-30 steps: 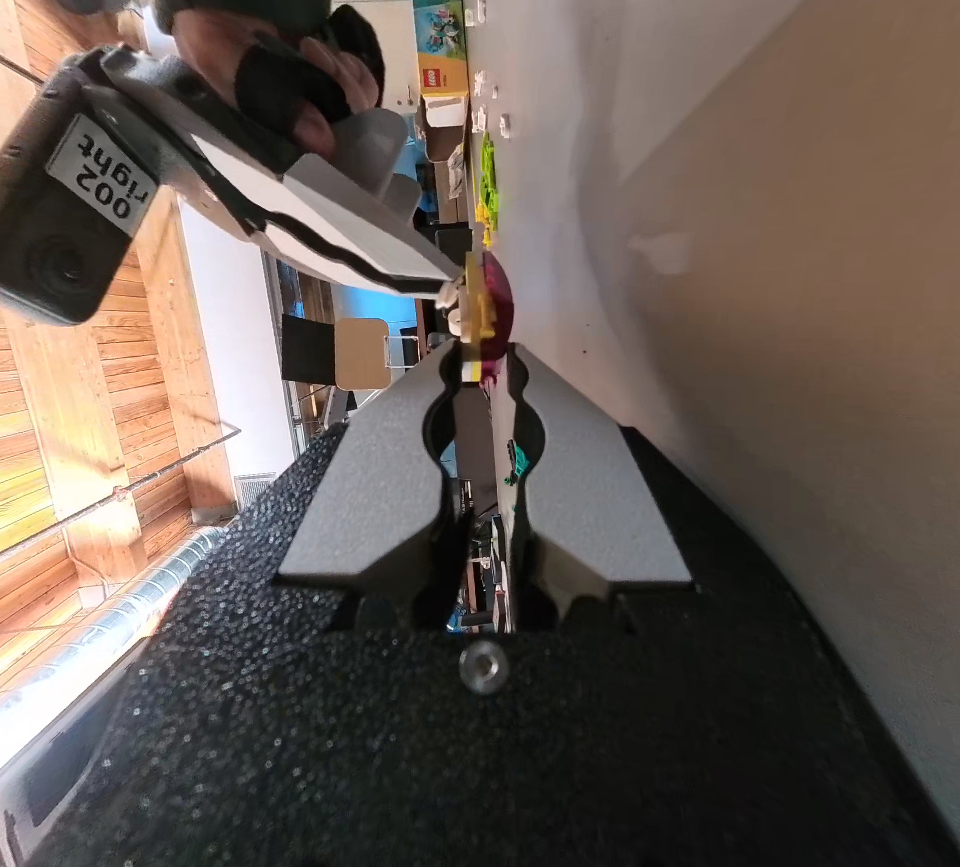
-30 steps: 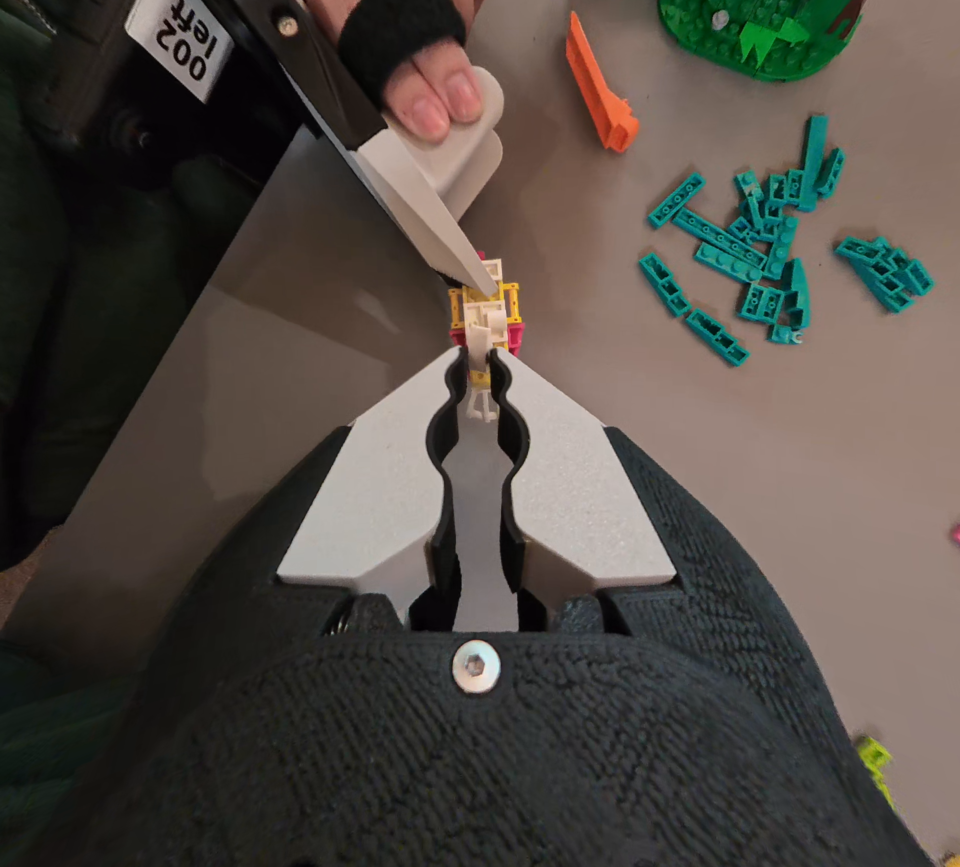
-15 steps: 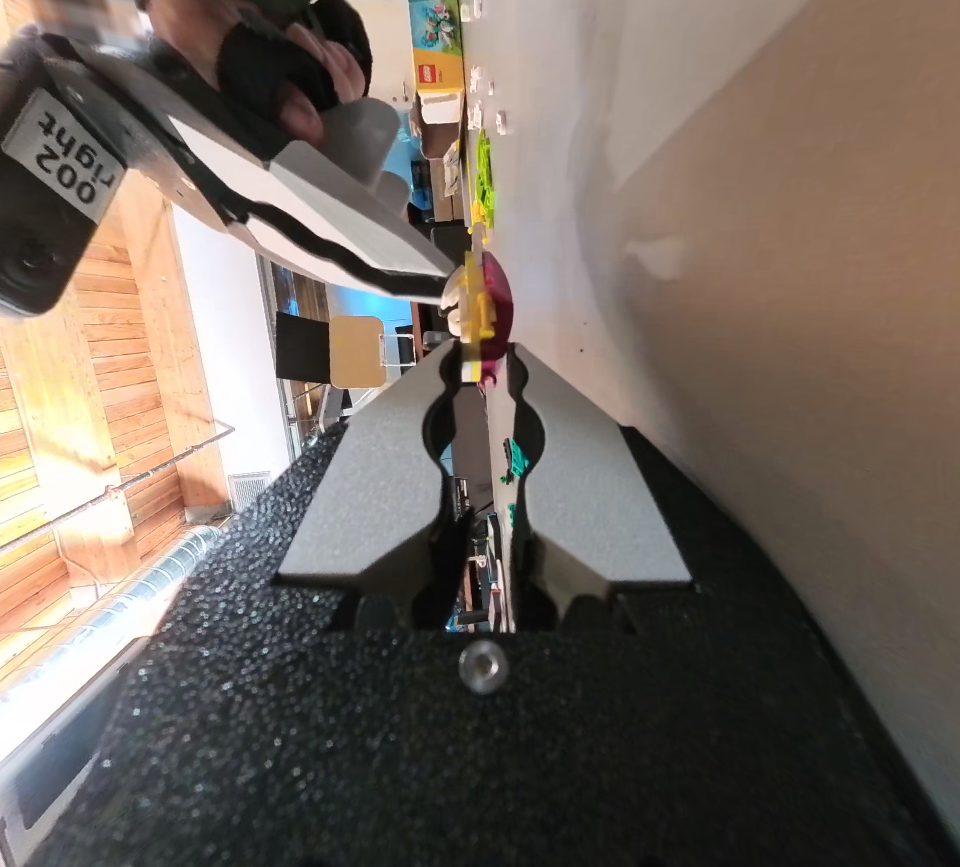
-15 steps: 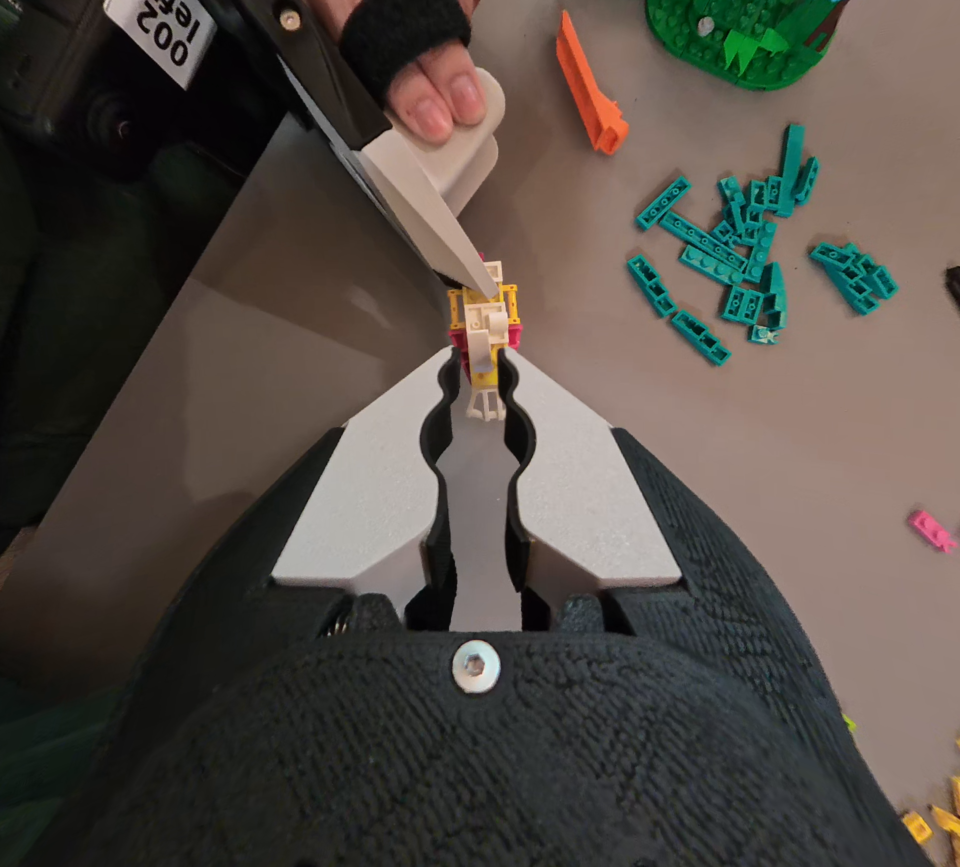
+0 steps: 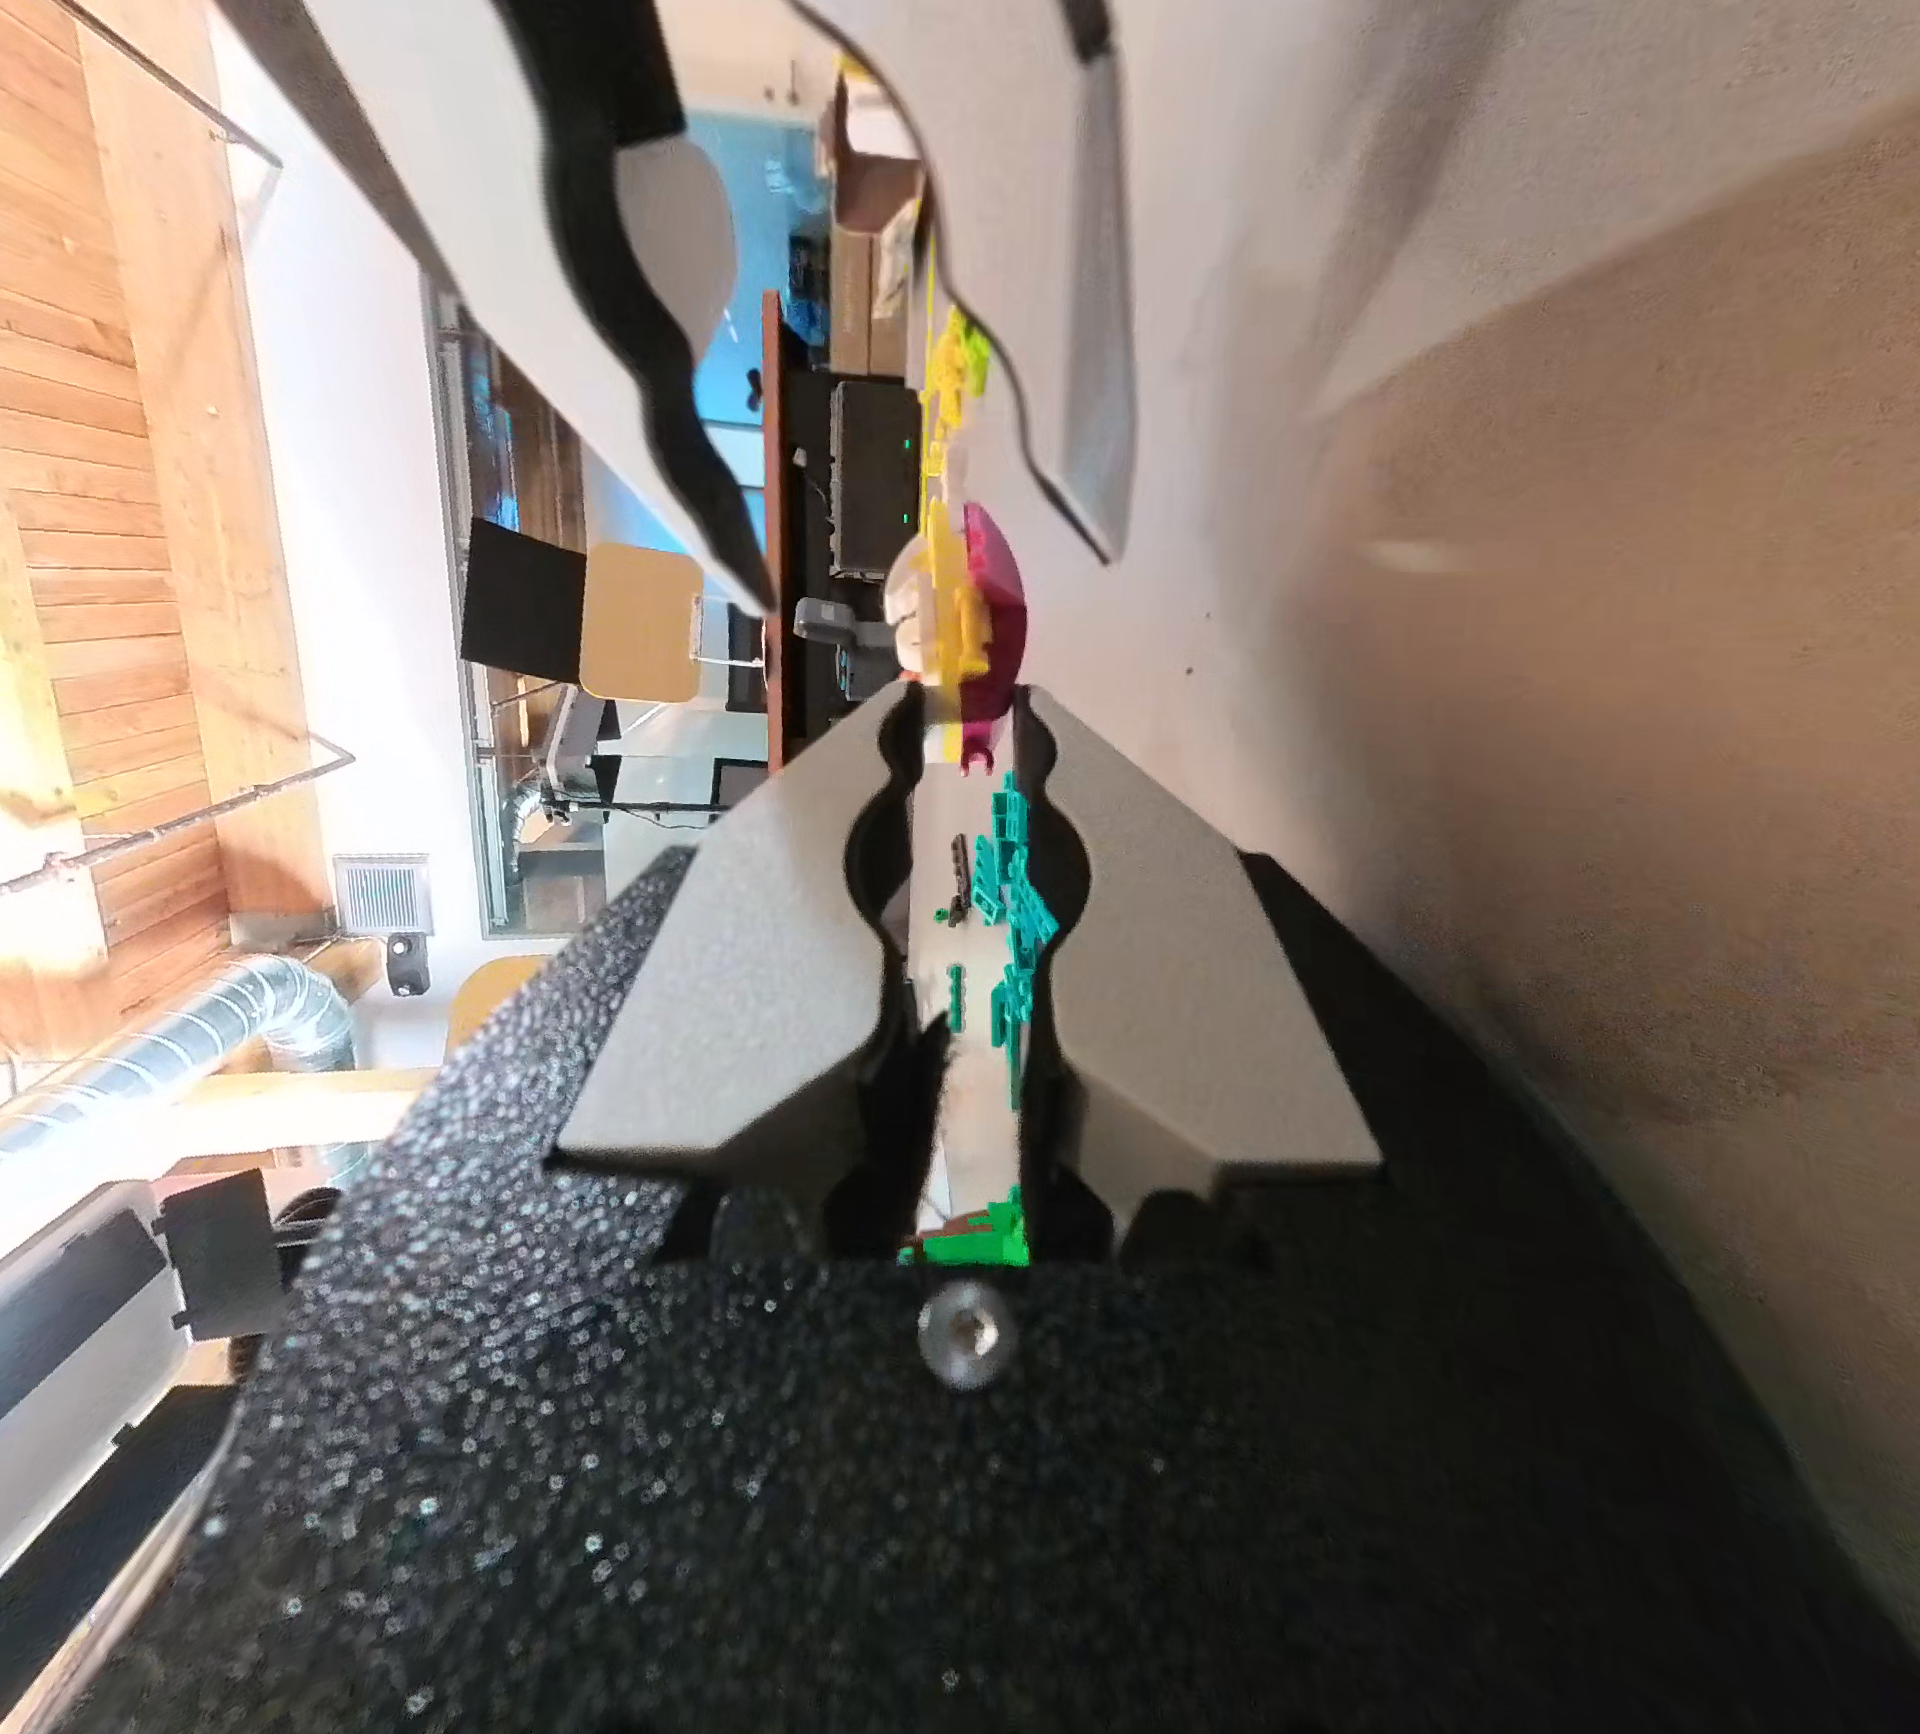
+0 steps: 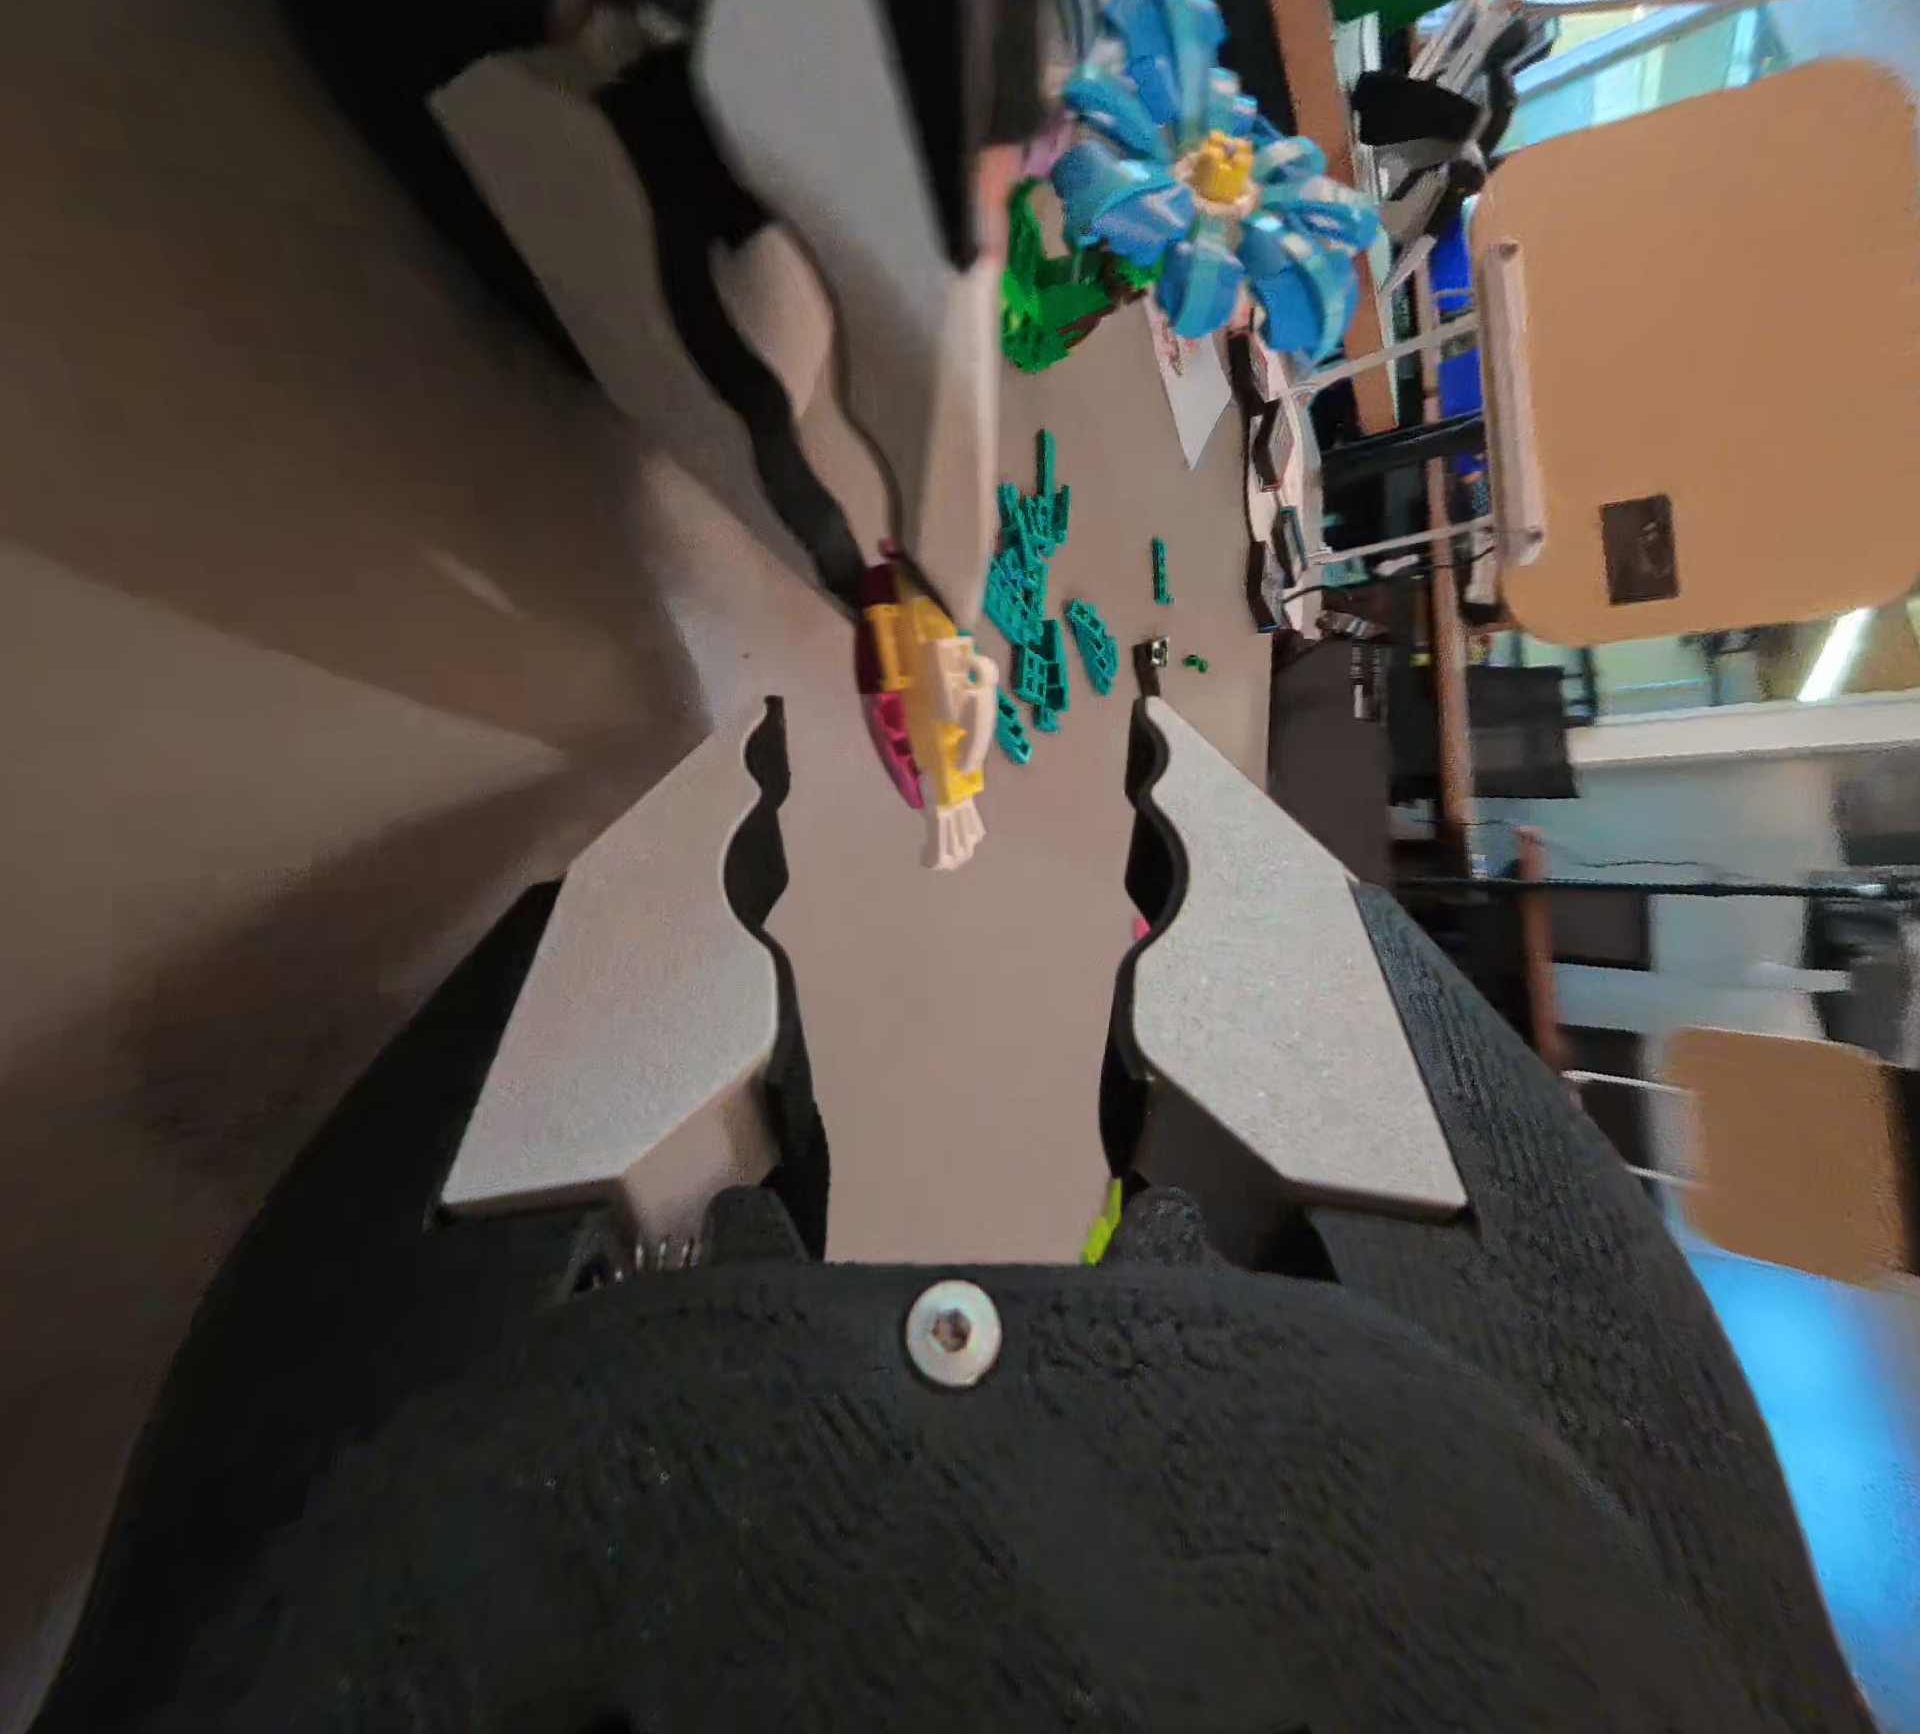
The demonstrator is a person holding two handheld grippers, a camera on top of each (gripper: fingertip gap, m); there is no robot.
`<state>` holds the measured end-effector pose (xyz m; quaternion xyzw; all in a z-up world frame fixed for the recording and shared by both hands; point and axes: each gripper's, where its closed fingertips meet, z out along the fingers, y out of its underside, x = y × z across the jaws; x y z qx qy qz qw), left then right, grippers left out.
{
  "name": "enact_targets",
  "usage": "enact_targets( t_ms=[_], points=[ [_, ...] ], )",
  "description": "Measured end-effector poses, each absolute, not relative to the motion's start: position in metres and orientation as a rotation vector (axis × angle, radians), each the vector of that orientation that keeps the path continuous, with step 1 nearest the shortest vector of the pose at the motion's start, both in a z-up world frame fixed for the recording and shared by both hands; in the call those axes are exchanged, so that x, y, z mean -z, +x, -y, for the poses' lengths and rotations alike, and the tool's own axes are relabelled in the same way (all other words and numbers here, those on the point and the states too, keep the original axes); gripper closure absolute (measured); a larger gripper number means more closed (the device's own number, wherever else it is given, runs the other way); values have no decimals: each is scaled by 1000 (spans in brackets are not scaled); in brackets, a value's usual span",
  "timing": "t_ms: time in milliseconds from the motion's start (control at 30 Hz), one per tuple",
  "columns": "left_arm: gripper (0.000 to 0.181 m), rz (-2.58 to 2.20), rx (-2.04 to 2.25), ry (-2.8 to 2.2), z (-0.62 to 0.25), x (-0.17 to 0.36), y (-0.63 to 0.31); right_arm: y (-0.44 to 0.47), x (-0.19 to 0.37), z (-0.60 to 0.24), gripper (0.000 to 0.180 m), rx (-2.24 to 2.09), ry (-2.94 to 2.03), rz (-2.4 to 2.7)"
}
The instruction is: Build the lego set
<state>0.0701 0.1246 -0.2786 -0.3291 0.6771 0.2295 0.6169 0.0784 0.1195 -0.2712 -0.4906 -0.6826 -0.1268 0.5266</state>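
A small assembly [image 5: 961, 619] of yellow, magenta and white bricks is pinched at its near end between the fingers of my left gripper [image 5: 968, 697], just above the grey table [image 5: 1455, 645]. In the right wrist view the assembly [image 6: 920, 697] hangs from the left gripper's tips [image 6: 883, 557], with a white clip piece on its side. My right gripper [image 6: 956, 710] is wide open and empty, its jaws on either side of the assembly without touching it. It also shows in the left wrist view [image 5: 935, 583], open above the assembly.
A pile of teal pieces [image 6: 1034, 604] lies on the table just beyond the assembly. A blue flower [image 6: 1195, 230] on a green base [image 6: 1039, 302] stands farther back. Yellow pieces [image 5: 951, 365] lie farther along the table. Chairs stand past the table's edge.
My right gripper has opened and let go of the white piece on the assembly, and has rolled to a new angle. My left gripper still holds the assembly.
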Motion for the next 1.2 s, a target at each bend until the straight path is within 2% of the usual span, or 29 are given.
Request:
enact_targets(
  t_ms=[33, 200, 433, 900, 1200],
  points=[
    [166, -1557, -530, -759, -125, 278, 70, 78, 274, -121, 115, 374, -1151, 1630],
    [166, -1554, -527, -765, -125, 278, 69, 81, 276, -131, 133, 573, -1090, 1608],
    [166, -1554, -520, -775, -125, 279, 69, 81, 282, -134, 154, 617, -1087, 1625],
    [167, -1603, -454, -821, -122, 288, 71, 84, 288, -136, 157, 907, -851, 1903],
    [167, -1592, -319, -839, -115, 286, 75, 87, 287, -130, 158, 786, -810, 2003]
  ],
)
